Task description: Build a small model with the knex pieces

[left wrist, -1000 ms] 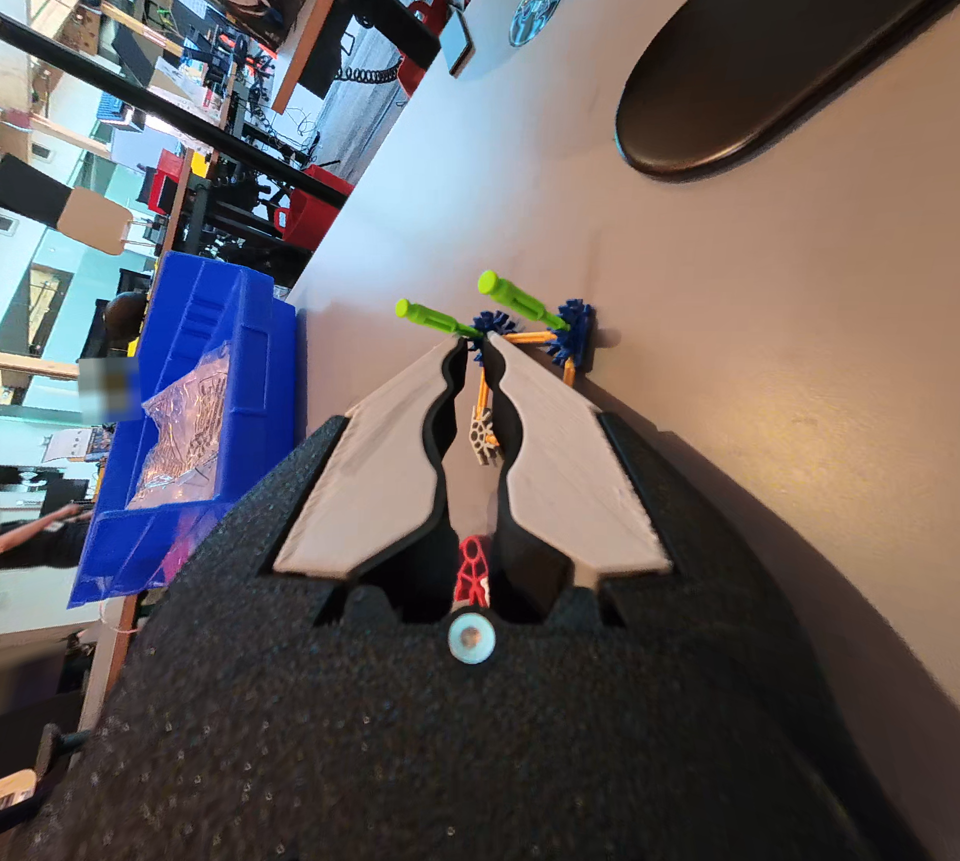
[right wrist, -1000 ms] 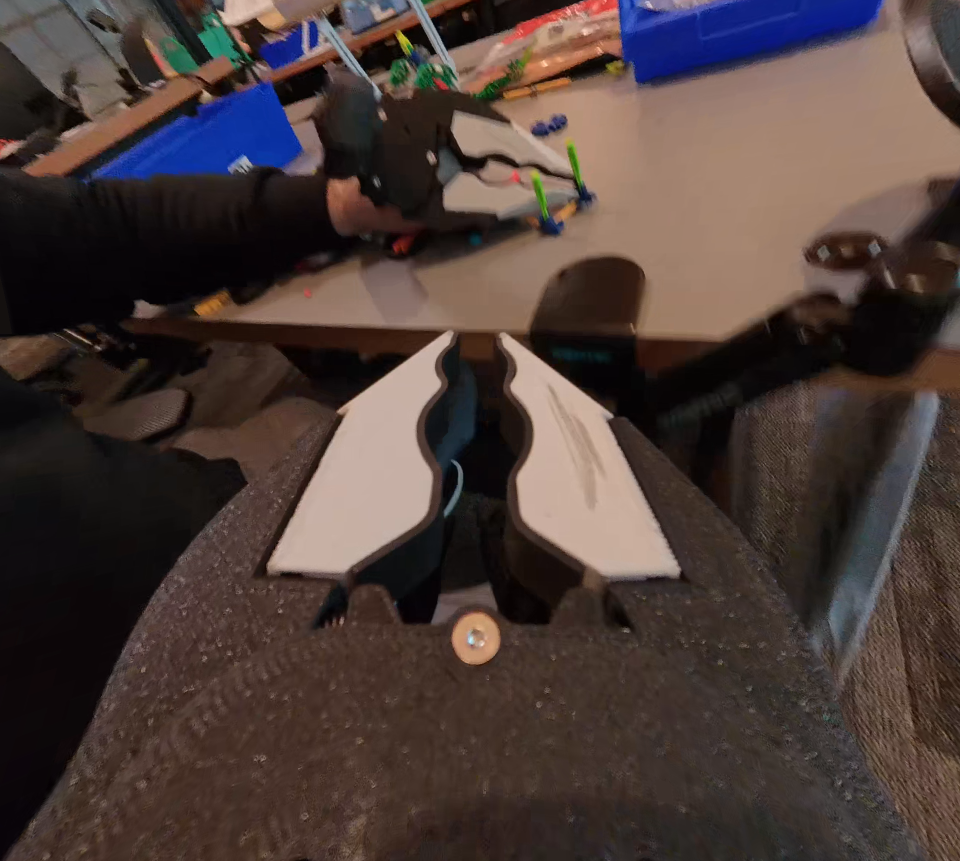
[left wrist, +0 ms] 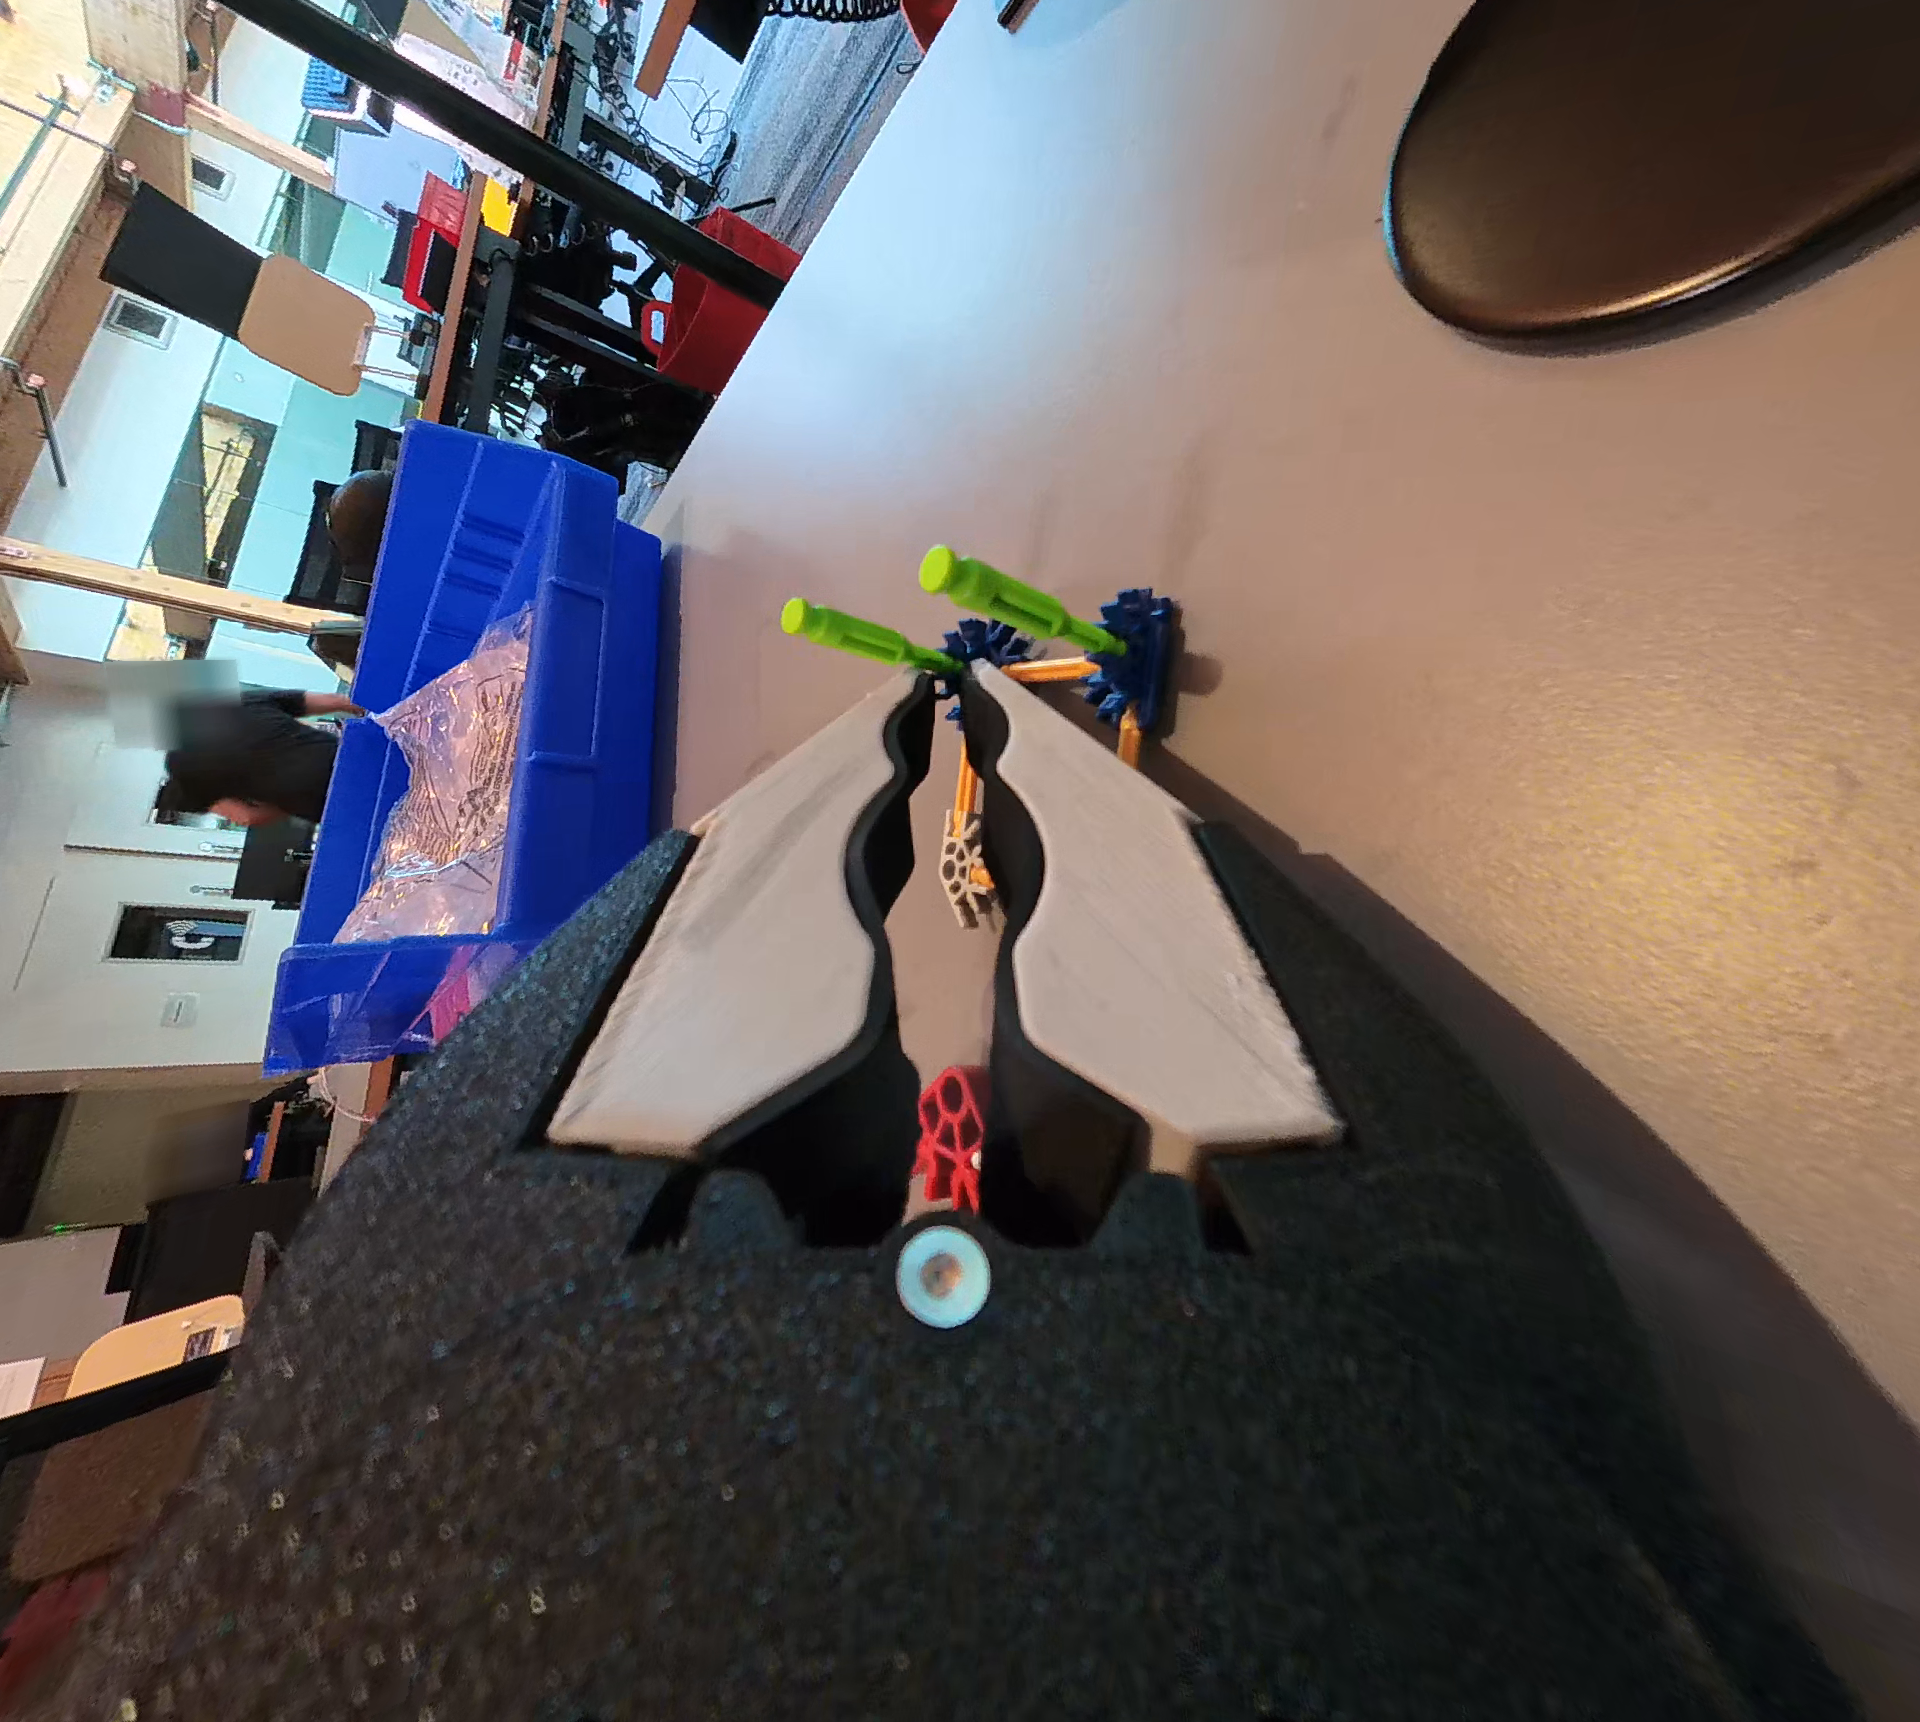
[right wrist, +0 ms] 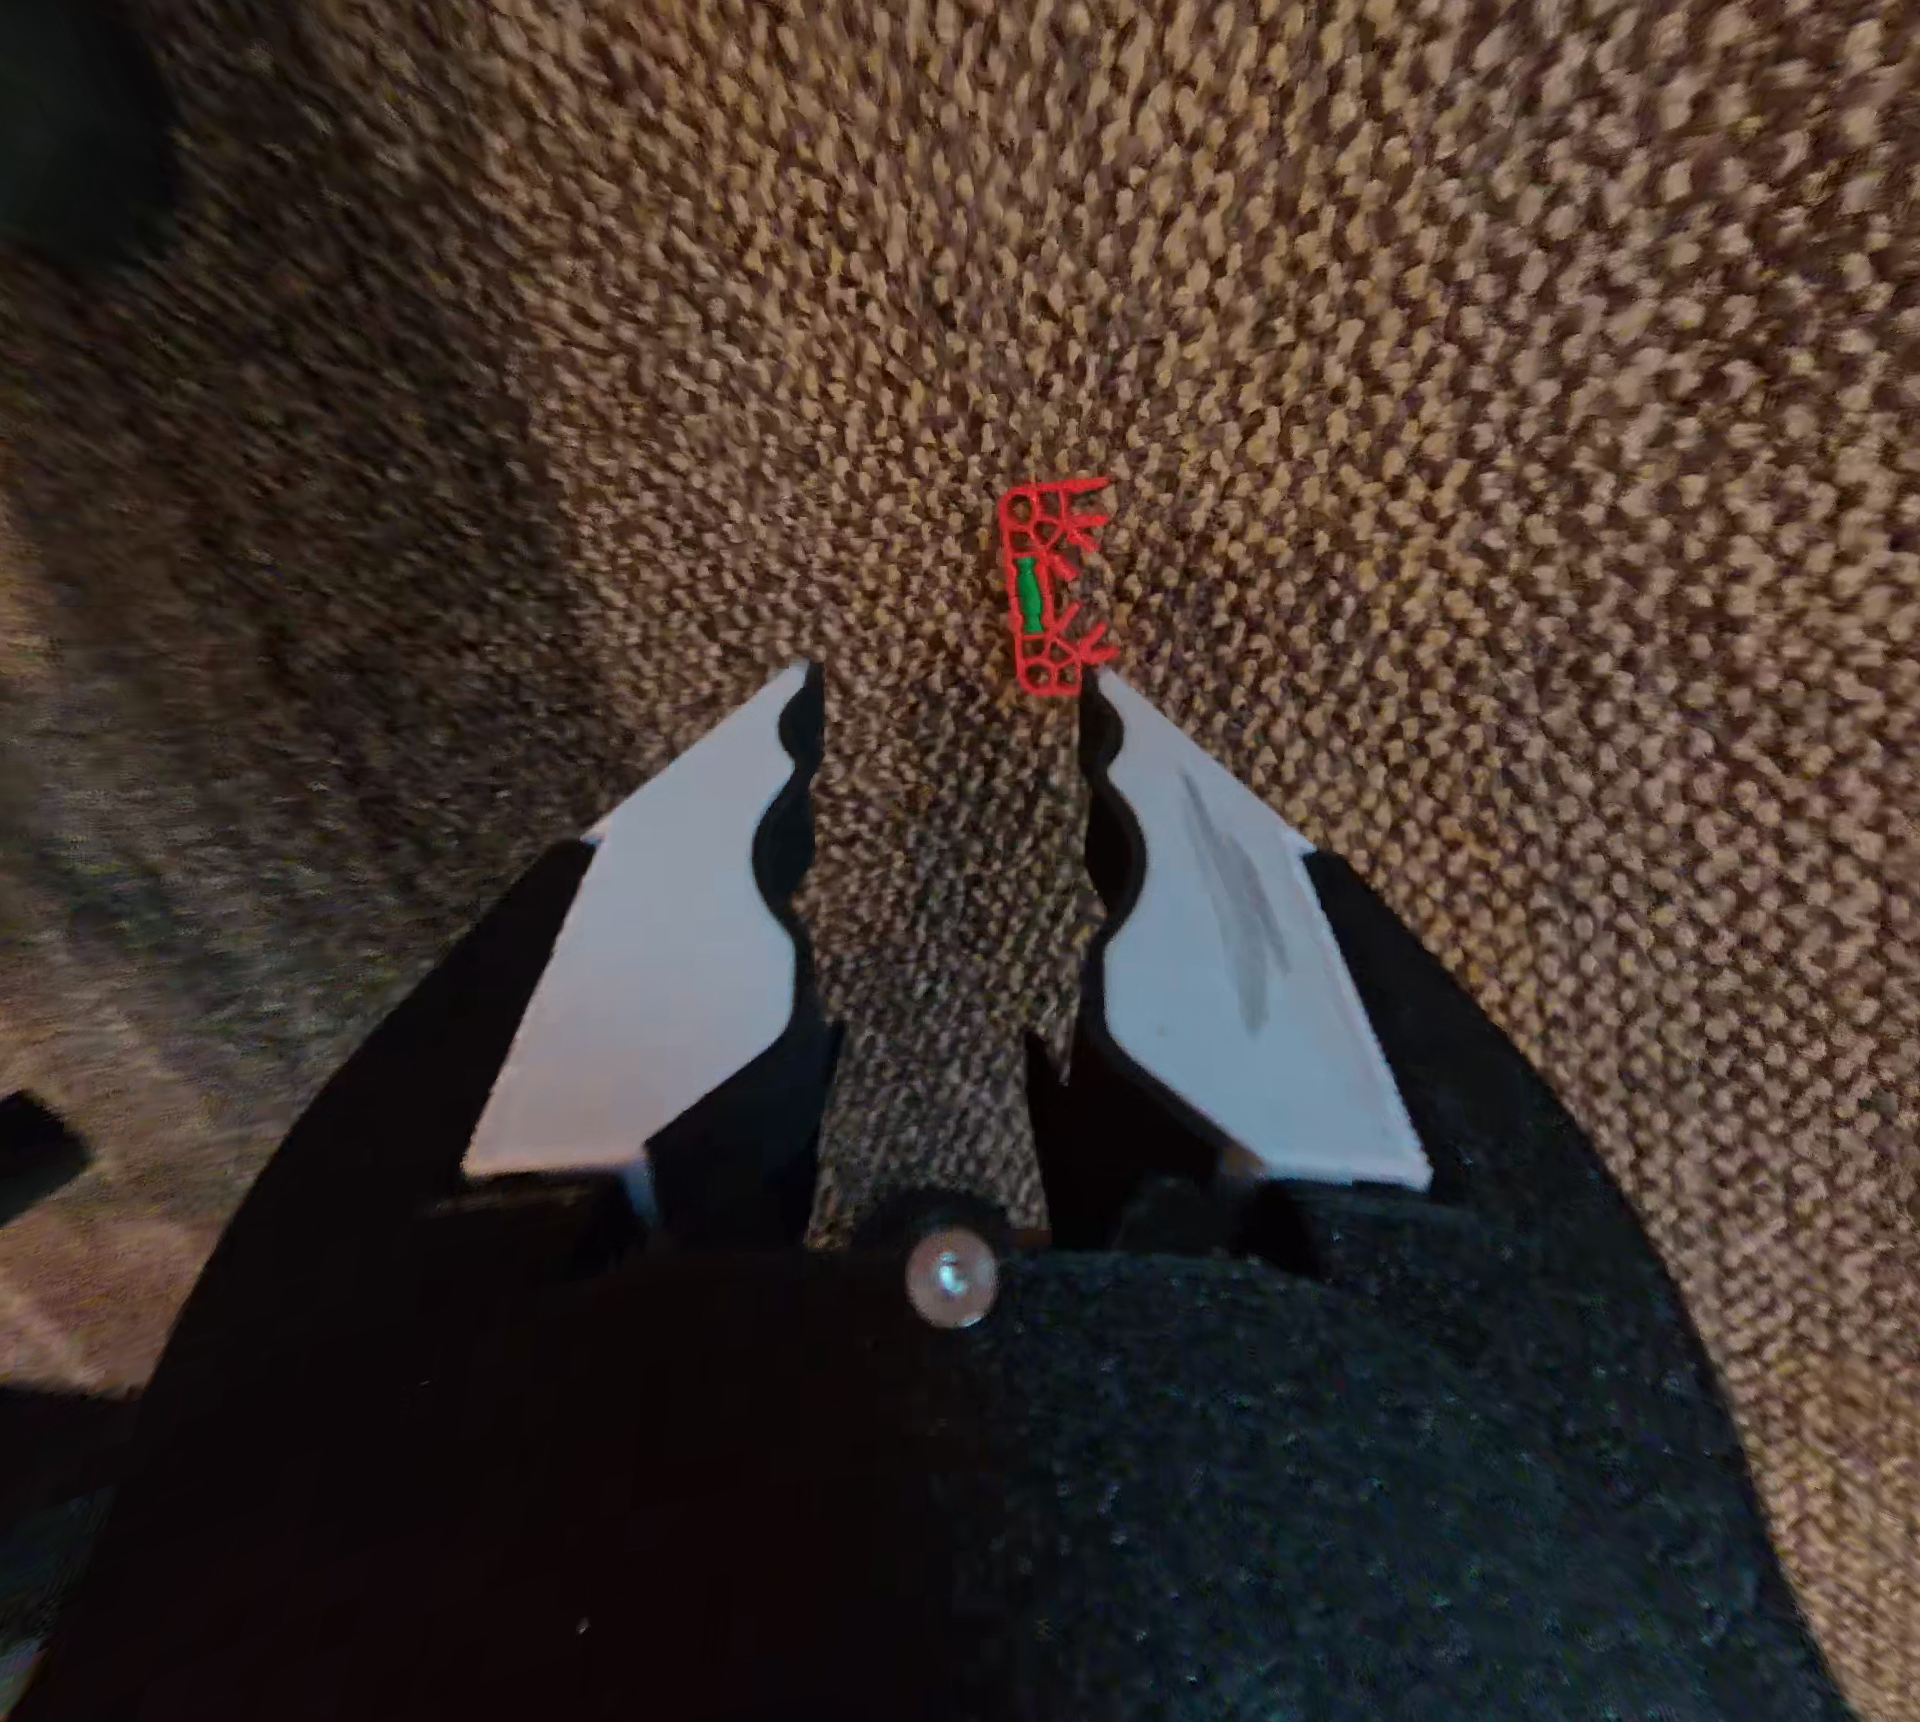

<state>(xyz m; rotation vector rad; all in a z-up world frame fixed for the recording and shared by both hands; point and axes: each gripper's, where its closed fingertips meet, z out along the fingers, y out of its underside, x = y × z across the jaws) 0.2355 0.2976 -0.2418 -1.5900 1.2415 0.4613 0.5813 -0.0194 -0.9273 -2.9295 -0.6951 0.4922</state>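
The left gripper (left wrist: 948,685) is being kept nearly closed around a small toy assembly (left wrist: 1049,670) of blue connectors, orange rods and green rods, pinning it against the grey table (left wrist: 1455,737). The right gripper (right wrist: 951,685) is being held with its jaws apart above brown carpet (right wrist: 1351,218), a red connector piece (right wrist: 1049,586) lying just beyond its tips, apparently so it can be straddled.

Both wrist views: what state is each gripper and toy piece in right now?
left gripper: shut on toy assembly
toy assembly: on the table, green rods sticking up
right gripper: open, empty, above carpet
red connector: flat on carpet, ungripped
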